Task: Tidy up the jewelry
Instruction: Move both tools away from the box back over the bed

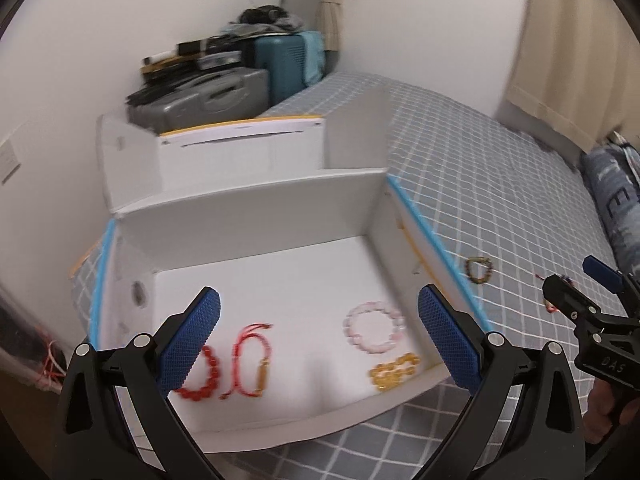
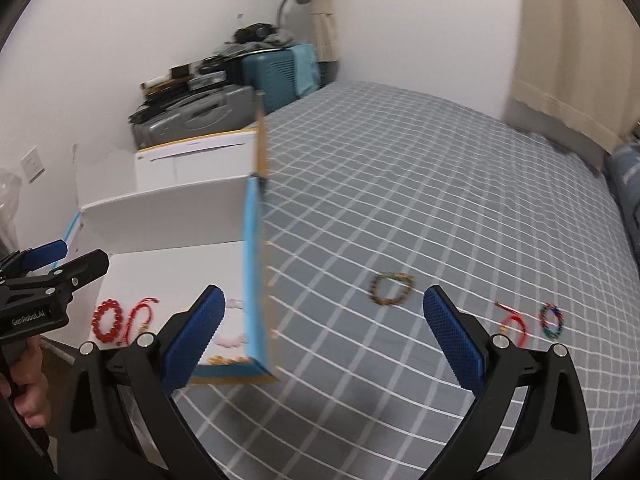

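An open white box point(image 1: 248, 204) with blue edges lies on the bed. In it lie a red bead bracelet point(image 1: 202, 376), a red cord bracelet point(image 1: 250, 356), a pink bead bracelet point(image 1: 374, 328) and a yellow bead bracelet point(image 1: 394, 372). My left gripper point(image 1: 320, 340) is open and empty above the box. On the bedspread right of the box lie a brown-green bracelet point(image 2: 392, 288), a red cord bracelet point(image 2: 512, 320) and a multicolour bracelet point(image 2: 551, 320). My right gripper point(image 2: 324, 336) is open and empty above the bedspread, near the box's right wall point(image 2: 254, 276).
The bed has a grey checked bedspread point(image 2: 420, 200). Suitcases point(image 1: 224, 96) and clutter are stacked at the far corner by the wall. The box's open lid point(image 1: 240, 152) stands behind it. Curtains point(image 2: 572, 48) hang on the right. A folded blue cloth point(image 1: 612, 204) lies at the right edge.
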### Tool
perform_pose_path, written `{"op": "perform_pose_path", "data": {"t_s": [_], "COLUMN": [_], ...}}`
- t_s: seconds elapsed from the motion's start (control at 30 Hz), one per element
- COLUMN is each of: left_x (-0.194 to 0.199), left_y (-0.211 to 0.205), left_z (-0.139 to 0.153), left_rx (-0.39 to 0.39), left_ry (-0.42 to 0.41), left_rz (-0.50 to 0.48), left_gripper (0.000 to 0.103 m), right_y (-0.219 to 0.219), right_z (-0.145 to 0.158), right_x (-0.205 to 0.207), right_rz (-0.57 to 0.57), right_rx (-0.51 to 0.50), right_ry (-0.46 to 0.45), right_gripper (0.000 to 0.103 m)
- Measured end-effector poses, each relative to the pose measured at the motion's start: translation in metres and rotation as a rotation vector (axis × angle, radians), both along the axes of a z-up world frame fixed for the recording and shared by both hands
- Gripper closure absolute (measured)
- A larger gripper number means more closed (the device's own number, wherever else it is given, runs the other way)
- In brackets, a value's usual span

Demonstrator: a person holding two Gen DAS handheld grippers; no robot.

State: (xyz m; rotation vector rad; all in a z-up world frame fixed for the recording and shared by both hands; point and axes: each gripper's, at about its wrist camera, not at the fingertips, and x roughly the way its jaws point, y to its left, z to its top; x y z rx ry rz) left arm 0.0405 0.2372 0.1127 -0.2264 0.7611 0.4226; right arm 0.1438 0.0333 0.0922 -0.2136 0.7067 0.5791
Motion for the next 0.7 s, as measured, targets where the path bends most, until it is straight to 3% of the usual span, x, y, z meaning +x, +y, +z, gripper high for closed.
{"op": "perform_pose_path", "data": {"t_s": [0.5, 0.7], "left_x": [0.078, 0.114], "left_y": [-0.098, -0.138], "left_z": [-0.002, -0.019], "left_rx": [0.009, -0.002], "left_ry": [-0.010, 0.007], "left_rz": [-0.230, -0.305], "left_gripper": [0.006, 0.006], "right_y": [-0.134, -0.179], "right_z": [-0.007, -0.022], "right_x": [0.009, 0.004], "right_rz": [-0.251, -0.331], "right_rx": [0.004, 0.017], "right_ry": [0.005, 0.023], "right_gripper": [0.007, 0.008]}}
